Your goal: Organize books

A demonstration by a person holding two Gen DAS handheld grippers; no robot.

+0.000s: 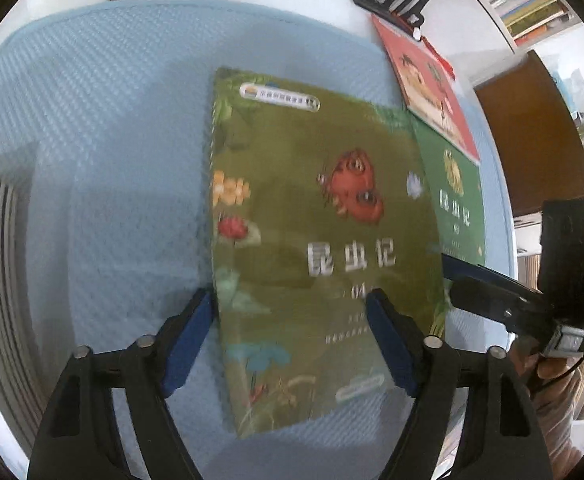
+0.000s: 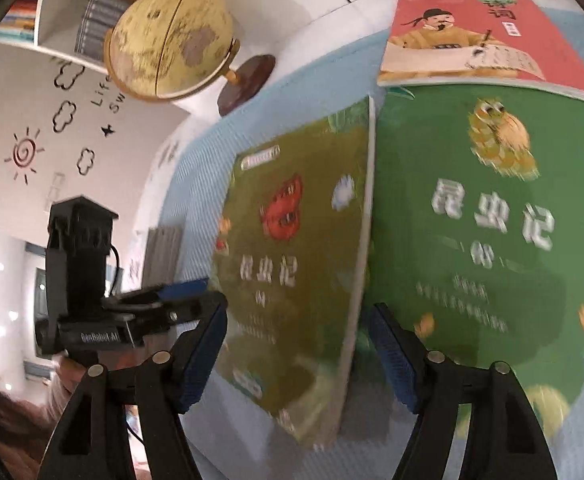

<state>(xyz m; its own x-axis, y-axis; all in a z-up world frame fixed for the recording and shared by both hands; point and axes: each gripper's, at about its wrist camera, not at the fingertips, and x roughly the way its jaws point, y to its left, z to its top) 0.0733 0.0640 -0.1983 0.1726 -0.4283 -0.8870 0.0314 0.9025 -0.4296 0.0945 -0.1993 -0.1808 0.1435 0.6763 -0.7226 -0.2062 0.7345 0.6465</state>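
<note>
Left wrist view: olive insect book [image 1: 323, 248], thin, light and floppy, lies left of the green volume [image 1: 457, 196]; left tool [image 1: 292, 340] and right tool [image 2: 297, 354] both released; pinch its spine edge

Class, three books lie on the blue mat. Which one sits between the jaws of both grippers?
The olive-green book with the red butterfly, leftmost of the three. The bright green book and red book lie beyond it.

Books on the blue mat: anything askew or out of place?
Yes. The olive butterfly book sits tilted, its right edge lapping over the green book, whose top lies under the red book. They sprawl, not stacked. No damage visible.
</note>
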